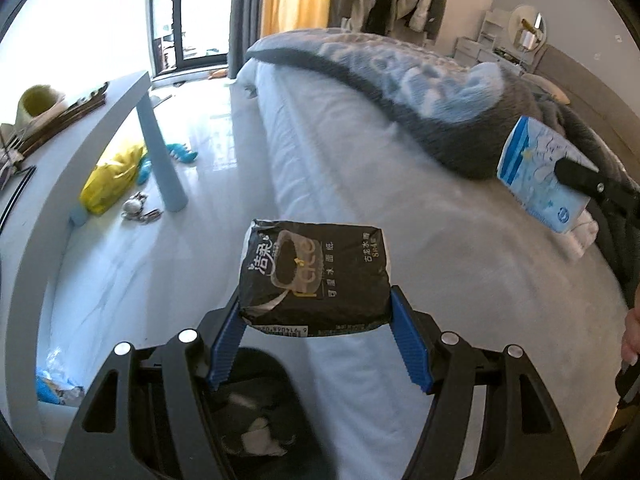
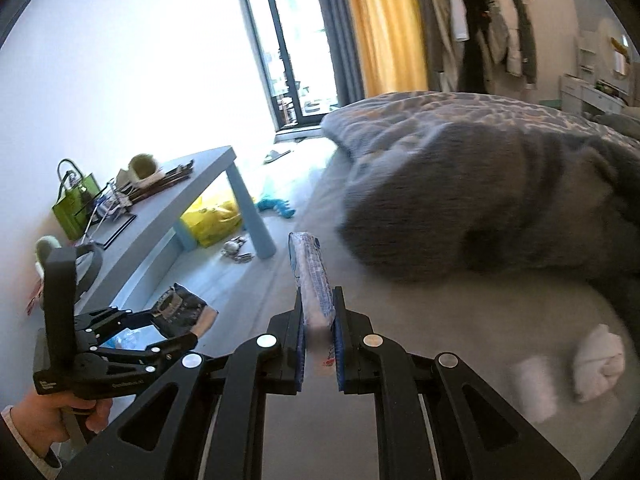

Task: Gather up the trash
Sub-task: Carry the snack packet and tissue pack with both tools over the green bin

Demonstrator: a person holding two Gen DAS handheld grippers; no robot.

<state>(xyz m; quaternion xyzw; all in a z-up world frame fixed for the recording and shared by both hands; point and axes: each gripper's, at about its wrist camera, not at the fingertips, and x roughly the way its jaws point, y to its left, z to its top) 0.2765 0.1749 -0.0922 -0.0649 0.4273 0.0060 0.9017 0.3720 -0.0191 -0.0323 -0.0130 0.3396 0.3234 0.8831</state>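
The left gripper (image 1: 316, 312) clamps a black tissue pack (image 1: 314, 276) between its blue pads, holding it in the air above a dark bin (image 1: 256, 412). Only part of the bin shows between the gripper's arms, and the pale scraps inside it are too blurred to name. The right gripper (image 2: 318, 328) is pinched narrow on a blue-and-white pack (image 2: 312, 280), seen edge-on in its own camera, so the print cannot be read; from the left wrist the same pack (image 1: 540, 172) shows its face over the bed (image 1: 360, 200), with the right gripper mostly cut off at the frame edge. On the bed, two white wads (image 2: 598, 360) lie near a grey blanket (image 2: 480, 192); the nearer one is smeared by blur. A yellow bag (image 1: 110, 176) lies on the floor under a grey table (image 1: 100, 120), partly hidden by the table's leg. Crumpled blue-and-clear plastic (image 1: 56, 380) sits at the lower left, half cut off.
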